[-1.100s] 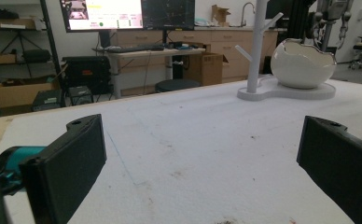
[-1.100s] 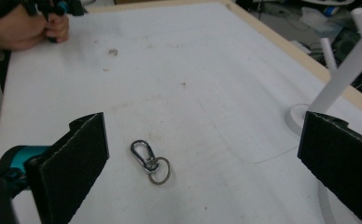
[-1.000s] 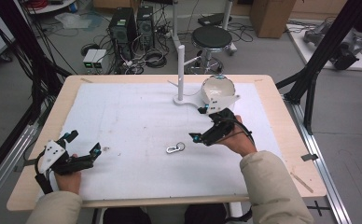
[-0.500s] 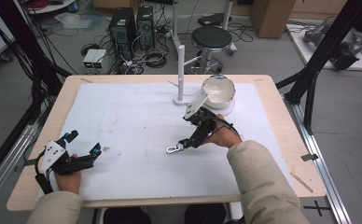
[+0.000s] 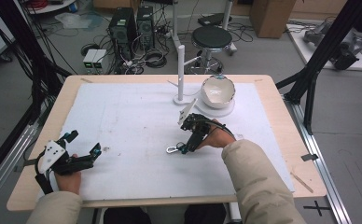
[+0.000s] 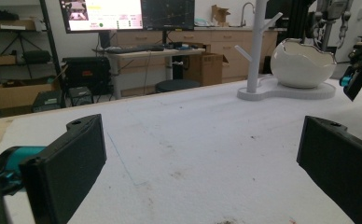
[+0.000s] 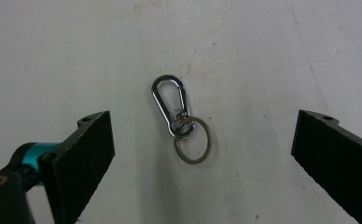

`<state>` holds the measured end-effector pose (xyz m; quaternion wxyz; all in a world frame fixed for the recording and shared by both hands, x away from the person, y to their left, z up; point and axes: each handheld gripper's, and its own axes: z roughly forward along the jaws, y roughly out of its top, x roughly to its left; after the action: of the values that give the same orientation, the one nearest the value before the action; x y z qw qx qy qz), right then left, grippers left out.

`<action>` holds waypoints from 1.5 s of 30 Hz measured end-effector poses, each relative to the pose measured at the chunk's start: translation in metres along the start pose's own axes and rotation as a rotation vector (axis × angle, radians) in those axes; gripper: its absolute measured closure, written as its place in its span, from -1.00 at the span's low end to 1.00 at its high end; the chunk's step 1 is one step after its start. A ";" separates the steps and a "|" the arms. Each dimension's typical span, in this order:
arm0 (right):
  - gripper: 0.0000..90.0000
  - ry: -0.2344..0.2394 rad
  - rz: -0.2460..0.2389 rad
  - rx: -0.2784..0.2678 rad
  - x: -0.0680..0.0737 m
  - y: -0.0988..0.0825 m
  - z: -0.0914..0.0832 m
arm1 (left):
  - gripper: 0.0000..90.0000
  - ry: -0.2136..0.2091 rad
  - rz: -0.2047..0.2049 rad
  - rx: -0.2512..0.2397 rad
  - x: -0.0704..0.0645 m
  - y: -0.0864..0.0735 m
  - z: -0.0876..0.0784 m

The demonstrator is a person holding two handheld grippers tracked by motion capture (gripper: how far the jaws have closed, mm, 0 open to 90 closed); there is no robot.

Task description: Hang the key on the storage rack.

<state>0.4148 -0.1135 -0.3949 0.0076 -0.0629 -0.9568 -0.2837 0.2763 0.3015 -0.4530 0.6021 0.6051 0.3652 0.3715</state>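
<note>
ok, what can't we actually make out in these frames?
- Carabiner clip, high view: too small to read; the right gripper covers its near end.
- Key ring, right gripper view: whether it lies flat on the white mat can't be told.
- Left gripper, left gripper view: its jaws are cut by the frame edges.
- Monitor text, left gripper view: blurred.

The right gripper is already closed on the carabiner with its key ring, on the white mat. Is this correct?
Not quite. The right gripper is open, its jaws wide apart on either side of the carabiner and key ring, which lie untouched on the white mat. The right gripper view shows this.
</note>
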 end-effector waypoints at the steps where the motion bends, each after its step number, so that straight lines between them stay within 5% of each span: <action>1: -0.88 -0.001 0.004 0.010 0.000 0.000 0.001 | -0.96 0.000 0.000 0.000 0.000 0.000 0.000; 4: -0.86 0.004 0.018 0.022 -0.002 -0.001 0.003 | -0.96 0.000 0.000 -0.001 0.000 0.000 0.000; 16: -0.27 0.088 -0.004 0.103 -0.003 0.000 0.014 | -0.96 0.001 0.001 -0.003 0.000 0.000 0.000; 31: 0.55 0.077 -0.028 0.138 -0.004 0.001 0.013 | -0.96 0.000 0.000 -0.004 0.000 0.000 0.000; 45: 0.88 0.084 -0.035 0.129 -0.004 0.000 0.010 | -0.96 0.001 0.002 -0.005 0.000 0.000 0.000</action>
<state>0.4194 -0.1088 -0.4035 0.0468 -0.0338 -0.9729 -0.2239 0.2760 0.3016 -0.4532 0.6030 0.6038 0.3640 0.3734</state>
